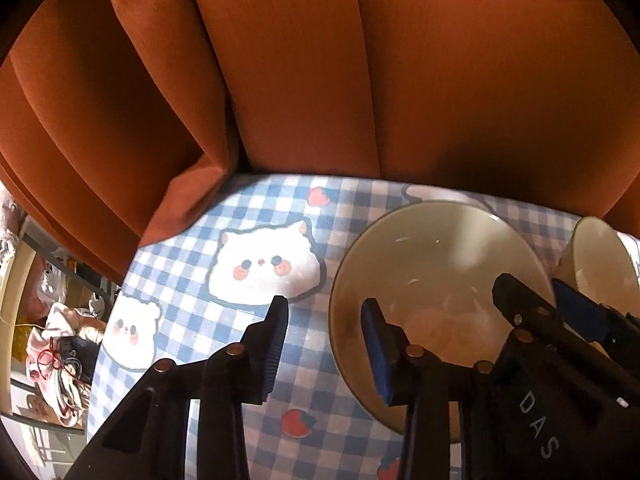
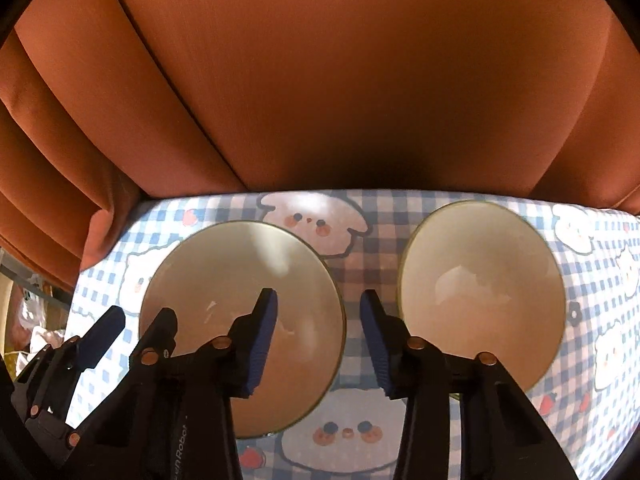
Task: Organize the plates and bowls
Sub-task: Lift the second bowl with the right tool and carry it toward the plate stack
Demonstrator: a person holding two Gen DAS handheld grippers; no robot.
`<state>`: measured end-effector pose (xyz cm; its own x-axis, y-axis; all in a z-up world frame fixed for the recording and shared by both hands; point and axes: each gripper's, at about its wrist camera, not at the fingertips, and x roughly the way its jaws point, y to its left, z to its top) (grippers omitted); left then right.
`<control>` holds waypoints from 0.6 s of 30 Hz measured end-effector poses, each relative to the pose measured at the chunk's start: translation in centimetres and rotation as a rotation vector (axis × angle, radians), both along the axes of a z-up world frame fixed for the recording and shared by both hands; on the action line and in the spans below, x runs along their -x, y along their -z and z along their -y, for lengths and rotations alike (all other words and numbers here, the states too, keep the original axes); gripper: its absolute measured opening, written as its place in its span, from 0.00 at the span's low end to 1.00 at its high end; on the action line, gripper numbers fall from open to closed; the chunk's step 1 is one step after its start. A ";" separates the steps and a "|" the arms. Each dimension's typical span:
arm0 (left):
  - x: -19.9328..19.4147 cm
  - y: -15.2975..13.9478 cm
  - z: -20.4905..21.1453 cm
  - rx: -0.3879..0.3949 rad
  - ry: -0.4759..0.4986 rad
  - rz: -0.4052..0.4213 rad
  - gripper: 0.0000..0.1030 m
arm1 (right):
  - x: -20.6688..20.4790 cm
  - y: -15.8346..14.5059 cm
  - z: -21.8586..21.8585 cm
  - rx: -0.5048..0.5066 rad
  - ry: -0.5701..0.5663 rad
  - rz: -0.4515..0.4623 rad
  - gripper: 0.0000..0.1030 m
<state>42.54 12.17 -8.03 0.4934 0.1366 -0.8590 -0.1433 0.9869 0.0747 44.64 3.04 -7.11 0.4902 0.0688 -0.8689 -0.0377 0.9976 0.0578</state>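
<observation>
Ribbed blue pads, both hand-held grippers (image 1: 326,344) (image 2: 318,340) spread, empty; round glossy bowls (image 2: 480,292) on checked cloth (image 1: 192,248).

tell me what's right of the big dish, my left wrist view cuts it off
Observer: A bowl stands there upright on the tablecloth, and it shows whole in the right wrist view.
Operator: does it touch the dish
Observer: No. A strip of checked tablecloth shows between it and the dish.
Operator: where's the right gripper aimed
Observer: The right gripper hangs over that strip, jaws open and gripping nothing.
</observation>
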 end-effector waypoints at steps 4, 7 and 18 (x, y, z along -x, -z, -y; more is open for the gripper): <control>-0.5 0.9 0.0 0.030 0.011 -0.018 0.26 | -0.5 1.0 0.2 -0.002 -0.004 -0.021 0.24; -0.7 1.1 0.3 0.050 0.023 -0.023 0.15 | -0.7 1.1 0.2 0.013 -0.016 -0.006 0.17; 0.9 0.5 0.4 0.045 0.038 -0.051 0.14 | 0.3 0.4 0.2 0.021 -0.026 -0.045 0.15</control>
<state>41.68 11.76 -8.54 0.4527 0.0797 -0.8881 -0.1031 0.9940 0.0367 44.38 2.84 -7.47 0.4489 0.0628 -0.8914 -0.0617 0.9973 0.0392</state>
